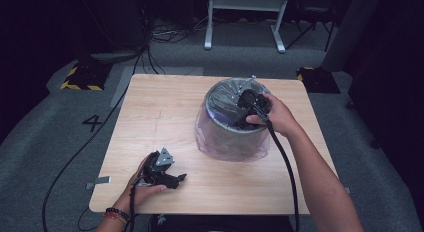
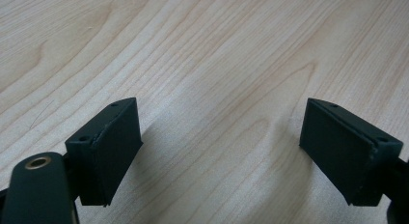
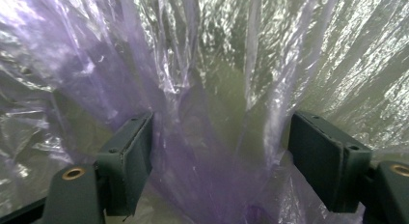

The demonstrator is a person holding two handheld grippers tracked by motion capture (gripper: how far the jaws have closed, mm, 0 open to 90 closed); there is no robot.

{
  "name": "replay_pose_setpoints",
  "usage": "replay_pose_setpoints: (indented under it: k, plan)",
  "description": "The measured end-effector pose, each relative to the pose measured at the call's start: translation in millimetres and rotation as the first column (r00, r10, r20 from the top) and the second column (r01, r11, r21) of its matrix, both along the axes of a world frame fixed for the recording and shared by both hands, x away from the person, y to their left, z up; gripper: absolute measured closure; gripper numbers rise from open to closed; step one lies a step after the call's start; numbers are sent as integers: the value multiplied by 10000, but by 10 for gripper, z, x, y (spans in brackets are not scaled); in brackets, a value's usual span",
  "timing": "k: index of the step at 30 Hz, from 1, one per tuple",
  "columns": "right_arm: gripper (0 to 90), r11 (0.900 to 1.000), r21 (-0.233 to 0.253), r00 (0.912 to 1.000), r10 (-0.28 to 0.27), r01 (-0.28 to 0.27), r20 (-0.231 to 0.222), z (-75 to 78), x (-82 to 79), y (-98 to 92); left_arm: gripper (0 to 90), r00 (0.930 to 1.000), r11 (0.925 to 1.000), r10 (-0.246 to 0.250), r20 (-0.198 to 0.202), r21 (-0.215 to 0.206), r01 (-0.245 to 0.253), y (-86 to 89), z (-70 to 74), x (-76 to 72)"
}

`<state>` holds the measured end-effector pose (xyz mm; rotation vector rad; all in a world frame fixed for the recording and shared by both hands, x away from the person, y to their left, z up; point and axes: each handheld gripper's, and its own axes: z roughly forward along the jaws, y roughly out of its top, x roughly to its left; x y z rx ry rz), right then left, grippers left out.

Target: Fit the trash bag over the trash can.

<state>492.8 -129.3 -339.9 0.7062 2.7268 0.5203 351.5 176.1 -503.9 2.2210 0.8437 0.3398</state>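
R gripper (image 1: 248, 108) sits inside the mouth of the grey bin (image 1: 227, 134), far-right of centre on the wooden table (image 1: 150, 122); jaws spread wide w/ folds of the purple plastic liner (image 3: 193, 118) between them, not clamped. L gripper (image 1: 170, 176) rests near the table's near-left edge, jaws wide apart, nothing between; well apart from bin.

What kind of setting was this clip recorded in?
Probably a lab or recording studio, not a home: a lone wooden table stands on grey carpet bearing a number 4 marking, hazard-striped blocks and loose cables, with dark surroundings.
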Motion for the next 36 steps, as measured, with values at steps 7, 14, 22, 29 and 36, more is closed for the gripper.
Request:
replay_pose_setpoints:
  k: [7,14,22,29,36]
  plan:
    - [222,9992,-383,9999,-115,118,62,-17,-5,38,143,10000,10000,1,-1,1,-1,0,0,0]
    - [211,9987,-507,9999,-99,103,75,-23,-17,55,144,10000,10000,-1,-1,1,1,0,0,0]
    - [197,9994,-356,9988,-9,26,482,-5,-43,55,144,10000,10000,1,-1,-1,-1,0,0,0]
    - [198,10000,47,9933,10,-16,1157,62,-86,20,144,10000,10000,-5,4,6,5,0,0,-1]
    - [210,9984,531,9782,-290,184,2056,147,-121,-44,143,10000,10000,-7,2,8,7,0,0,0]
